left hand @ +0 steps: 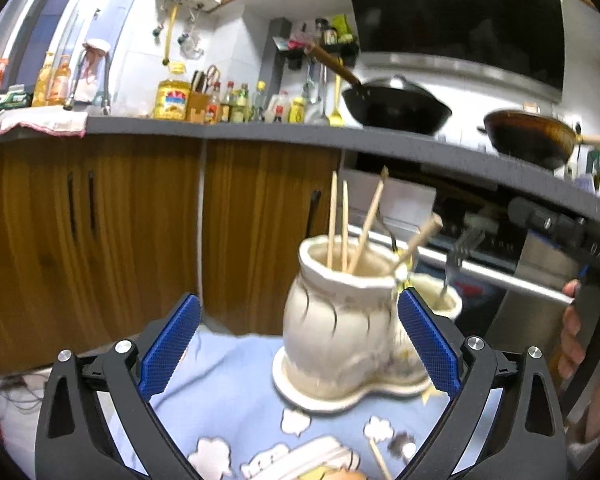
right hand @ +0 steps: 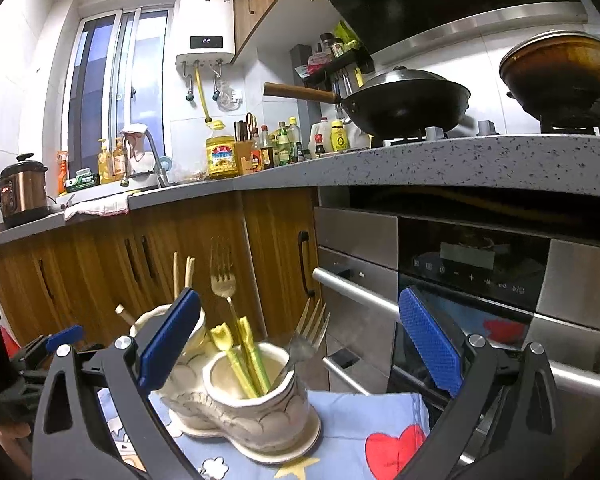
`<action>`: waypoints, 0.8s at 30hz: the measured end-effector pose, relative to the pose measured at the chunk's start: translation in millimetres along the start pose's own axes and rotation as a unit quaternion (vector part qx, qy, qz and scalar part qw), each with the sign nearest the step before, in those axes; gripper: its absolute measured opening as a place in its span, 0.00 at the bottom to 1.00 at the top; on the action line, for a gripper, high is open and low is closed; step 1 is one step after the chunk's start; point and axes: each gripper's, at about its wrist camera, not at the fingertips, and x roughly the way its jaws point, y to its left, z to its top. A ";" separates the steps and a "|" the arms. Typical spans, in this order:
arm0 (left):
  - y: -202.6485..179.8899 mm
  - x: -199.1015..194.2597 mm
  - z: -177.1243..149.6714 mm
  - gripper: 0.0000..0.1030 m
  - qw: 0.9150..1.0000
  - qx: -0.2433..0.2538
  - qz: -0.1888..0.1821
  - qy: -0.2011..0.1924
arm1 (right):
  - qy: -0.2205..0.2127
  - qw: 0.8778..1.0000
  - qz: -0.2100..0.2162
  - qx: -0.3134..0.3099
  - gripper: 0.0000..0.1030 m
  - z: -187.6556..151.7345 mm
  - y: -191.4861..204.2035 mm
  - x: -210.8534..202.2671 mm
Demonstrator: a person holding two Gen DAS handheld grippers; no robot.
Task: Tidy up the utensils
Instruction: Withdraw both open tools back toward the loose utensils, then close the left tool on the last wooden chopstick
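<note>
Two cream pots joined on one base (right hand: 244, 412) stand on a blue patterned cloth (left hand: 228, 384). Chopsticks (left hand: 340, 220) lean in the taller pot; forks (right hand: 222, 284) and yellow utensils (right hand: 240, 360) stand in the lower one. Both the left gripper (left hand: 300, 344) and right gripper (right hand: 300, 344) are spread wide, holding nothing.

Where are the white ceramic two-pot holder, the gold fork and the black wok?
White ceramic two-pot holder (left hand: 332, 320), left wrist view, its belly.
Gold fork (right hand: 222, 280), right wrist view, its tines.
Black wok (right hand: 408, 104), right wrist view, its bowl.
</note>
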 end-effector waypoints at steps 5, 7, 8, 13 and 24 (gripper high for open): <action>-3.5 -2.8 -17.6 0.95 0.999 0.003 -0.016 0.049 | 0.031 0.999 0.004 -0.006 0.96 -20.8 3.4 -8.5; -7.0 -1.7 -25.3 0.95 0.997 0.011 -0.019 0.074 | 0.049 0.999 0.004 -0.012 0.96 -30.1 5.1 -8.8; -9.3 -1.4 -28.4 0.95 0.996 0.017 -0.017 0.084 | 0.061 0.998 0.004 -0.015 0.96 -36.6 5.9 -9.4; -21.0 -2.2 -50.2 0.95 0.988 0.039 -0.021 0.146 | 0.101 0.995 0.008 -0.008 0.96 -61.2 3.1 -11.7; -47.6 -8.9 -92.6 0.95 0.964 0.076 0.021 0.253 | 0.178 0.984 0.011 0.003 0.96 -103.7 -6.2 -13.4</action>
